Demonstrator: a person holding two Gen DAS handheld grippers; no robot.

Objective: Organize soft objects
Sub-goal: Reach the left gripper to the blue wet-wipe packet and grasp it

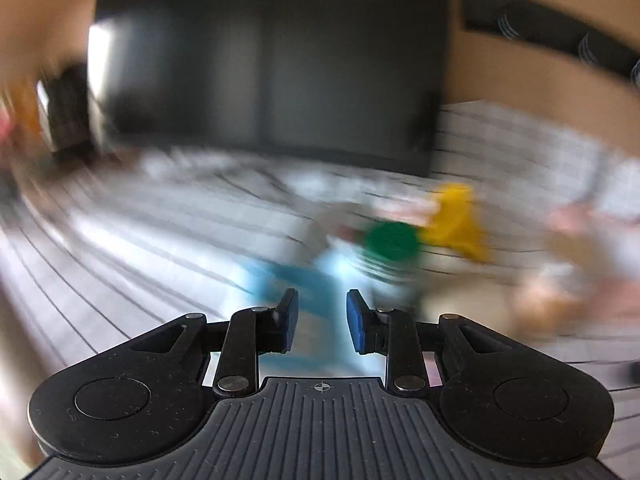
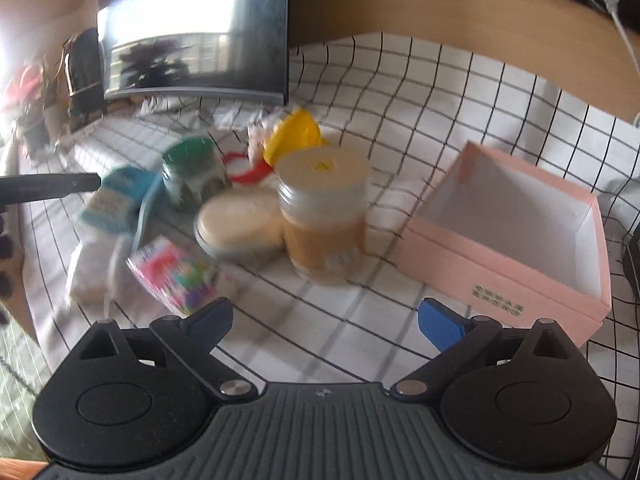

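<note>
Each of the 2 views looks forward from behind its own fingers, low over the checked cloth (image 2: 360, 80) toward the dark screen (image 2: 192, 32) at the back. The left wrist view is badly blurred and close to the clutter; the right wrist view sits further right, beside the pink box (image 2: 508, 256). Both share the green-lidded jar (image 1: 392, 242) (image 2: 188, 152) and the yellow lid (image 1: 460, 220) (image 2: 294, 132).

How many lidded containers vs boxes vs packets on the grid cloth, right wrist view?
Lidded containers: 3 (tall cream-lid jar, green-lid jar, low round tub)
Boxes: 1 (open pink box)
Packets: 2 (blue packet, pink packet)
Total: 6; blurred items behind not counted.
</note>
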